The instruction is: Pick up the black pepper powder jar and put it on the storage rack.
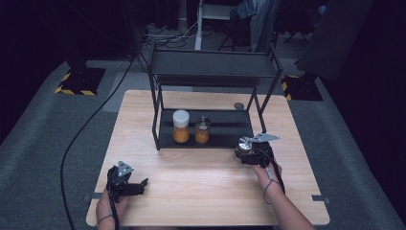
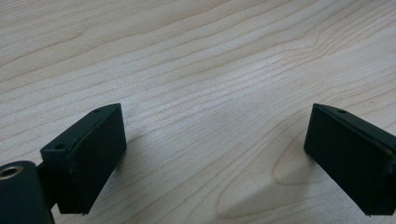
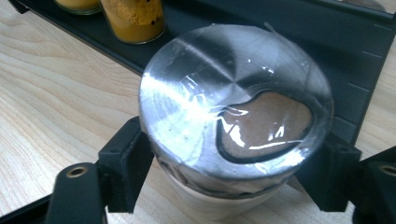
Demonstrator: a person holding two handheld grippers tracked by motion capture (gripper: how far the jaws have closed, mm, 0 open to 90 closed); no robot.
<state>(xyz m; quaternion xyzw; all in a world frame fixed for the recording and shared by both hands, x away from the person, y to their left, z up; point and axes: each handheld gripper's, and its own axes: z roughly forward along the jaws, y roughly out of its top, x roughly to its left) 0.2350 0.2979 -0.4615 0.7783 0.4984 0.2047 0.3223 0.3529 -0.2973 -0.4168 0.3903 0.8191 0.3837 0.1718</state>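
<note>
One jar [image 3: 236, 116] sits clamped in my right gripper [image 1: 252, 152], on the table [image 1: 201, 187] just before the rack [image 1: 210, 129]. I'd judge it rigid and slick (film over the metal lid), so I grip the body below the lid. Two orange jars [image 1: 191, 128] wait on the shelf. My left gripper [image 2: 215, 158] rests apart, empty.

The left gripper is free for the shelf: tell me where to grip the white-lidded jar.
Grip the white-lidded jar across its round body, below the lid. It stands upright on the rack's lower shelf, roofed by the upper shelf, so approach level from the open front. Its left side is clear; a smaller jar stands close on its right.
</note>
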